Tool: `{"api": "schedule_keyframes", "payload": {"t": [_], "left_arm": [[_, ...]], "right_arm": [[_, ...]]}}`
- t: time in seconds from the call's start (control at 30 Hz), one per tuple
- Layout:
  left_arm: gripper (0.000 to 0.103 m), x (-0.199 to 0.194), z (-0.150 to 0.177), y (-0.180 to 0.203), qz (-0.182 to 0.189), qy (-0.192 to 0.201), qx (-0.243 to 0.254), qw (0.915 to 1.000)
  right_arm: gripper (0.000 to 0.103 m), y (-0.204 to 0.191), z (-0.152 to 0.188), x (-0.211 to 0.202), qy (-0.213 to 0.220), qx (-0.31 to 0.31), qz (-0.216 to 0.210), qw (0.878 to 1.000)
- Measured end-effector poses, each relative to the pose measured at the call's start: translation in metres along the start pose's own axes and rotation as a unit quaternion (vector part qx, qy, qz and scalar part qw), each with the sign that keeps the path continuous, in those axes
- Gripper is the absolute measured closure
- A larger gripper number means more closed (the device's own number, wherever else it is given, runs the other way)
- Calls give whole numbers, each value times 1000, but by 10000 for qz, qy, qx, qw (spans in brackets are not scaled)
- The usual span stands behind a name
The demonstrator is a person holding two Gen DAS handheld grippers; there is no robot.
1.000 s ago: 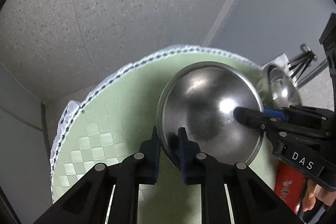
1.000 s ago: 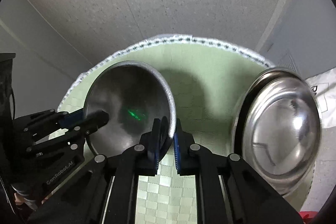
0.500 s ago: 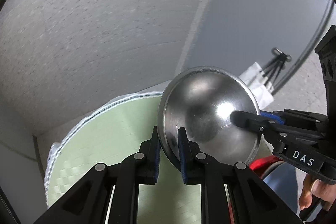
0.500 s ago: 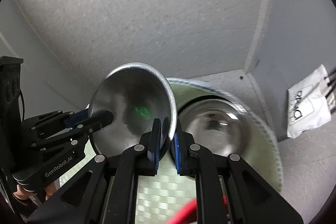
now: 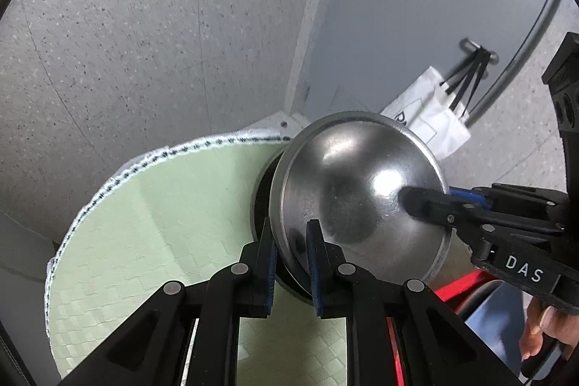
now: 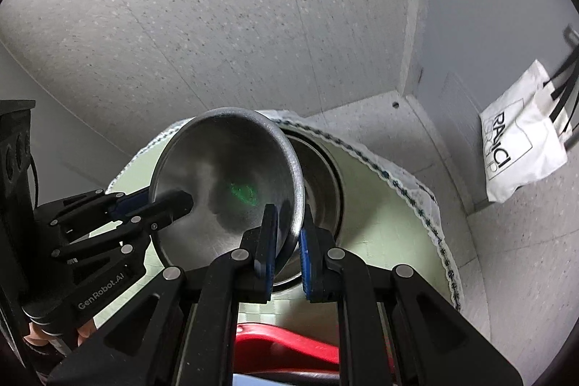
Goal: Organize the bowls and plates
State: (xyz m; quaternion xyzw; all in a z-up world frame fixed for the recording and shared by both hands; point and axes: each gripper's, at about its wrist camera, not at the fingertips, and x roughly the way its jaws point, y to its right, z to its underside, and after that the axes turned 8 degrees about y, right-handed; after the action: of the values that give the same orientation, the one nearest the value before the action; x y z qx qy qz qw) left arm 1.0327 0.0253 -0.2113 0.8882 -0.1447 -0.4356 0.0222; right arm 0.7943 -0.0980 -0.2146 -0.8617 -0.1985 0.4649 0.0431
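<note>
Both claws grip one steel bowl (image 5: 358, 190) by opposite sides of its rim and hold it tilted on edge above the round table (image 5: 173, 216), which is covered with a pale green checked cloth. The left claw (image 5: 291, 263) is nearly closed, its blue-padded fingers (image 5: 269, 263) pinching the rim, one on the inside and one on the outer wall. The right claw (image 6: 287, 241) clamps the rim the same way, with one finger inside the bowl's hollow. Directly behind the held bowl, a second steel bowl (image 6: 322, 179) rests on the table; whether the two touch cannot be told. Well beyond the table, a white paper bag (image 6: 521, 147) with black handles hangs on the grey wall. A red object (image 6: 286, 346) shows below the claws.
</note>
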Motion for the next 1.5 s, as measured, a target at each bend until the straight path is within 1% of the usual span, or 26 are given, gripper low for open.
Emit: {"api": "schedule_keyframes", "payload": {"t": [0.17,0.33,0.37,0.43,0.5,0.63,0.7,0.73,0.77,0.8,0.83,0.87,0.9,0.93,0.97,1.0,1.03,1.13,1.2,1.27,1.3,1.43,1.5], "left_arm": [[91,24,-4,9,-80,-128,-5,9999],[90,27,-1,15,-161,-67,79,9998],[87,26,0,16,-183,-56,104,9998],[86,24,3,18,-203,-29,176,9996],[82,24,5,22,-254,-17,260,9993],[76,23,9,24,-225,-29,256,9994],[68,21,10,27,-151,-3,272,9995],[67,20,11,27,-124,17,269,9996],[64,18,11,28,-127,52,272,9995],[55,18,12,28,-107,77,269,9996],[49,16,13,28,-87,106,254,9996],[40,12,13,25,-77,154,228,9996],[36,9,14,23,-48,214,213,9995],[35,5,15,22,-25,257,218,9994],[31,1,16,21,-12,290,210,9994],[26,-5,16,21,6,352,186,9992],[24,-10,18,17,15,400,184,9990],[17,-27,20,8,-88,613,107,9980],[12,-40,22,0,-185,790,-15,9967],[8,-50,25,-8,-267,904,-150,9954],[8,-55,27,-12,-257,950,-219,9949],[8,-58,35,-22,-329,934,-488,9939],[8,-53,37,-27,-327,827,-626,9941]], "right_arm": [[92,3,4,10,-83,-17,21,10000],[92,5,9,16,-132,-25,66,9999],[91,5,9,17,-149,-28,66,9999],[89,7,10,18,-156,-7,62,9999],[88,6,11,19,-171,6,78,9998],[87,5,14,21,-202,38,69,9998],[82,5,15,21,-182,88,20,9998],[77,6,15,20,-159,146,-28,9998],[73,6,15,19,-124,174,-45,9998],[73,6,14,17,-86,181,-16,9998],[70,6,14,14,-43,195,-33,9998],[64,7,14,12,1,202,-79,9998],[63,7,14,9,24,206,-118,9997],[58,6,14,7,42,185,-74,9998],[53,6,13,5,70,174,-57,9998],[52,7,13,1,118,175,-66,9998],[52,8,13,-2,161,198,-111,9996],[47,17,11,-16,321,282,-110,9990],[43,23,10,-25,434,323,-102,9985],[38,30,8,-35,536,382,-66,9978],[37,35,8,-39,575,416,-40,9975],[36,55,6,-45,591,565,1,9967],[36,61,6,-44,556,601,-13,9966]]}}
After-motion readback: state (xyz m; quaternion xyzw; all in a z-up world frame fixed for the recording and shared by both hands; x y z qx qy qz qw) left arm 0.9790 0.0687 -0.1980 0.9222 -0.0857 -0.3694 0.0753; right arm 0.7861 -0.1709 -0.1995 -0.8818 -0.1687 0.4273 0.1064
